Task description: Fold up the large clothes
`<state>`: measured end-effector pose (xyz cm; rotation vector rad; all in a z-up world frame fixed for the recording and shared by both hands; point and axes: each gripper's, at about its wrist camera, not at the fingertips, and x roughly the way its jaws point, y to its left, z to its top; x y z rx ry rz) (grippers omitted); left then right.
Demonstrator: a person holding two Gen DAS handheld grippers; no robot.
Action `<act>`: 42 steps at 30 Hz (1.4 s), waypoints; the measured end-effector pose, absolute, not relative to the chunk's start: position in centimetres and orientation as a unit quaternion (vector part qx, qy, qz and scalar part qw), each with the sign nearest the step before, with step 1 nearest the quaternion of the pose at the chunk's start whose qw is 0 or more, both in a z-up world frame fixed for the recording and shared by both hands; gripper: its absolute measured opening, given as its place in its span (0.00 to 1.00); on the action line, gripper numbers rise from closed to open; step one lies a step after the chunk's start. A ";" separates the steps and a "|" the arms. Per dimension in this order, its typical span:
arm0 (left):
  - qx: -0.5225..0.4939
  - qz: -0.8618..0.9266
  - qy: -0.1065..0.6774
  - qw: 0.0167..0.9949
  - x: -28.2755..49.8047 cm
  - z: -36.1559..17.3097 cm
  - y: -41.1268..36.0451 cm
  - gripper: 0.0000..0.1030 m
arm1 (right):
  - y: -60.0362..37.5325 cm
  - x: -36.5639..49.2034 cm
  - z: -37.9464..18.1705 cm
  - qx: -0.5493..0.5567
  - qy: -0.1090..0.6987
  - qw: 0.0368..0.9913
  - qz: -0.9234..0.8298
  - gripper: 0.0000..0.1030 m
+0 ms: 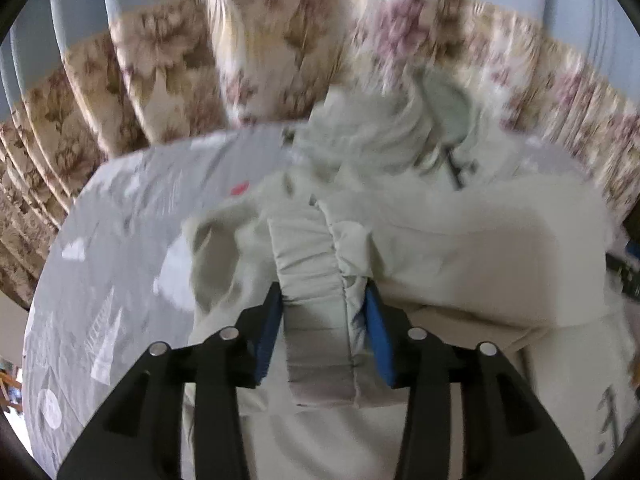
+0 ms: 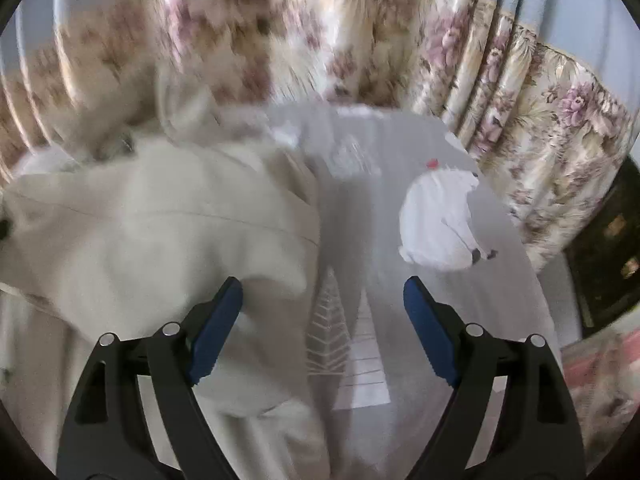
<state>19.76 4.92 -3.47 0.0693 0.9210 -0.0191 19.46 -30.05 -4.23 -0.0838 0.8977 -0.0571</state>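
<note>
Ribbed cuff [image 1: 316,264] pinched in left hand-held gripper [image 1: 325,304]; right hand-held gripper [image 2: 322,300] agape.

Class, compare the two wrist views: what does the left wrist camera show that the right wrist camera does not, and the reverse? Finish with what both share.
Left wrist only: the left gripper shut on the ribbed cuff of the pale jacket, whose hood lies toward the far side.

Right wrist only: the right gripper open and holding nothing, a white polar bear print and a dark cabinet.

Both: the jacket, the grey printed bedsheet, and the floral curtains.
</note>
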 end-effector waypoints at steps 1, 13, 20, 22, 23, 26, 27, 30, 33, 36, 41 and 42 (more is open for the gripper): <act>0.035 -0.009 0.450 0.892 19.7 -4.0 5.0 0.44 | -30.0 19.9 -5.1 -0.056 0.440 0.895 -0.044 0.81; 0.039 -0.006 0.374 0.927 16.7 2.0 4.8 0.81 | -30.1 18.1 0.5 -0.012 0.376 0.926 -0.024 0.87; 0.056 -0.013 0.401 0.914 20.1 -0.4 1.7 0.82 | -27.0 21.2 0.8 -0.008 0.375 0.927 -0.010 0.87; 0.064 -0.010 0.403 0.913 20.9 -1.6 1.2 0.82 | -26.2 22.0 0.0 -0.013 0.381 0.924 -0.013 0.87; 0.065 -0.007 0.406 0.911 21.3 -2.2 1.2 0.82 | -26.0 22.6 -0.6 -0.014 0.387 0.922 -0.016 0.87; 0.054 0.002 0.417 0.907 22.3 -4.0 1.7 0.81 | -25.8 24.3 -2.9 -0.024 0.408 0.912 -0.032 0.87; 0.054 0.005 0.419 0.906 22.5 -4.4 1.9 0.81 | -25.8 24.8 -3.6 -0.021 0.418 0.908 -0.030 0.88; 0.063 0.029 0.431 0.900 23.0 -6.1 2.6 0.82 | -25.9 25.5 -6.1 -0.028 0.443 0.896 -0.027 0.92; 0.047 0.020 0.441 0.896 23.2 -7.2 3.4 0.84 | -25.9 25.6 -7.4 -0.040 0.446 0.894 -0.025 0.96; 0.040 0.015 0.438 0.898 23.0 -6.9 3.7 0.84 | -26.3 25.5 -6.8 -0.030 0.443 0.896 -0.027 0.96; 0.016 -0.004 0.420 0.907 21.1 -5.2 4.2 0.84 | -26.6 23.4 -3.9 -0.014 0.414 0.910 -0.010 0.97; 0.014 -0.007 0.415 0.910 20.8 -4.7 4.1 0.84 | -26.7 22.7 -3.3 -0.011 0.408 0.913 -0.004 0.97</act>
